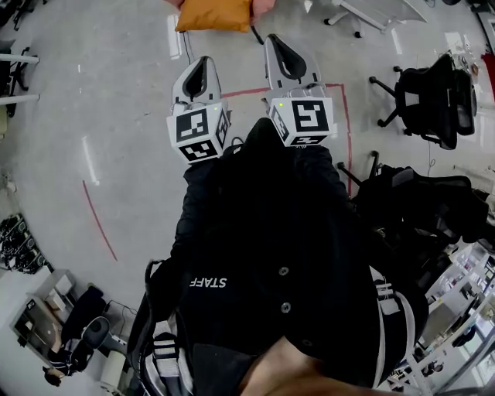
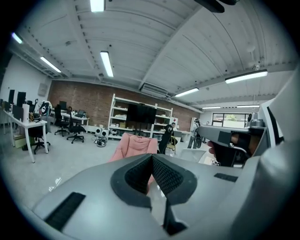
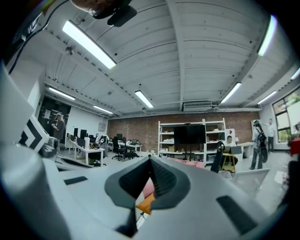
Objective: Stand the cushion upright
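An orange cushion [image 1: 215, 14] lies flat on a pink seat [image 1: 263, 8] at the top edge of the head view, on the floor ahead of me. Both grippers are held out side by side at chest height, well short of it. The left gripper [image 1: 203, 63] is shut with nothing between its pads. The right gripper [image 1: 280, 42] is shut too and empty. In the left gripper view the pink seat [image 2: 136, 144] shows beyond the closed jaws. In the right gripper view a corner of the orange cushion [image 3: 146, 204] peeks out below the closed jaws.
Black office chairs [image 1: 433, 100] stand to the right, with a red tape line [image 1: 100, 224] on the grey floor. A white desk frame [image 1: 371, 11] is at the far right. White shelves [image 3: 190, 136] line the brick wall; desks [image 2: 28, 126] stand left and people [image 3: 258, 140] far right.
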